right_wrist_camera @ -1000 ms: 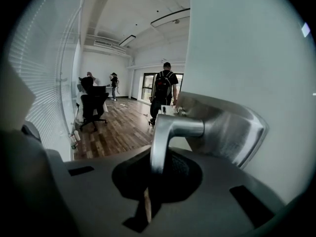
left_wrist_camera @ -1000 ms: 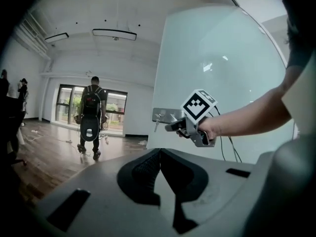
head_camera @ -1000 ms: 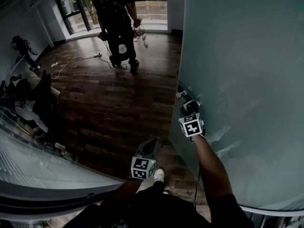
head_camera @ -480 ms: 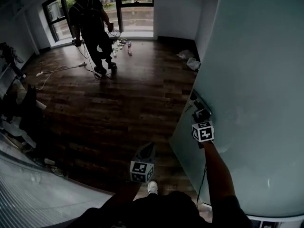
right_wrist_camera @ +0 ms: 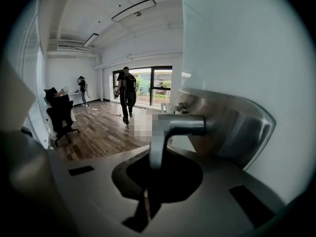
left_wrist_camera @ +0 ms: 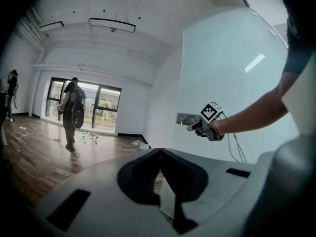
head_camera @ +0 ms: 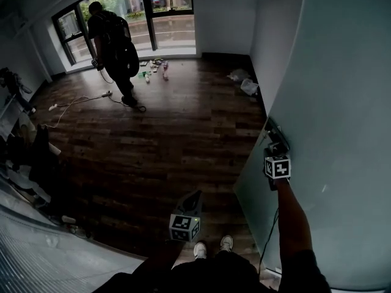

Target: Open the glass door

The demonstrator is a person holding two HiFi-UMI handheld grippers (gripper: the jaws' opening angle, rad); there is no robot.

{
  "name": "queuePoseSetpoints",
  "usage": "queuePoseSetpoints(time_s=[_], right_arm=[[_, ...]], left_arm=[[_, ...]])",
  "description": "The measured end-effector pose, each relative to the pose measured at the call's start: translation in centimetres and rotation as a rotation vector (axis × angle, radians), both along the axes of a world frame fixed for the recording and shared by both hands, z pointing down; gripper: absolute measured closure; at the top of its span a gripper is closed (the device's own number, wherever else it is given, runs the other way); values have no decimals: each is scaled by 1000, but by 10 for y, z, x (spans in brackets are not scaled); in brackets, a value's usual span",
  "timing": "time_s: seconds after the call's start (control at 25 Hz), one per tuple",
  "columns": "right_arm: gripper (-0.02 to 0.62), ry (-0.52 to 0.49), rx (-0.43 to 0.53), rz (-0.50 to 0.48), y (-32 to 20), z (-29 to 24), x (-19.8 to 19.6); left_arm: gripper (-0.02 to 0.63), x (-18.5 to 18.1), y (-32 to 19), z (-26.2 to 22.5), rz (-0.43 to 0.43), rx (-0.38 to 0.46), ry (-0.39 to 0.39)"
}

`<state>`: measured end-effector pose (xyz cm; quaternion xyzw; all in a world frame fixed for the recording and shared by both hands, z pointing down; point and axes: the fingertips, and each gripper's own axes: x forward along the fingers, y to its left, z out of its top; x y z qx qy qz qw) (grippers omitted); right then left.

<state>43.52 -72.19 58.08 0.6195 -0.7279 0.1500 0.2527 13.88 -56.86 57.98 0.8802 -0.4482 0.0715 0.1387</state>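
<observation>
My right gripper is clenched on the metal lever handle of the frosted glass door. The door fills the right side, with its free edge toward the room. My left gripper hangs near me over the wooden floor, jaws together and empty.
</observation>
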Motion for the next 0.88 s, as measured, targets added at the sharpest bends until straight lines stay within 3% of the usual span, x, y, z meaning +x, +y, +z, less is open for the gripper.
queuePoseSetpoints(time_s=[0.44, 0.68, 0.8, 0.88], right_arm=[[578, 5, 16, 100, -23, -2, 89], [577, 36, -25, 91, -24, -9, 116], [572, 92, -61, 117, -18, -13, 127], [533, 147, -55, 136, -14, -27, 134]], left_arm=[[600, 57, -15, 1, 17, -8, -17], [600, 69, -22, -7, 9, -5, -30], [600, 63, -20, -9, 11, -5, -29], [600, 61, -19, -6, 14, -3, -23]])
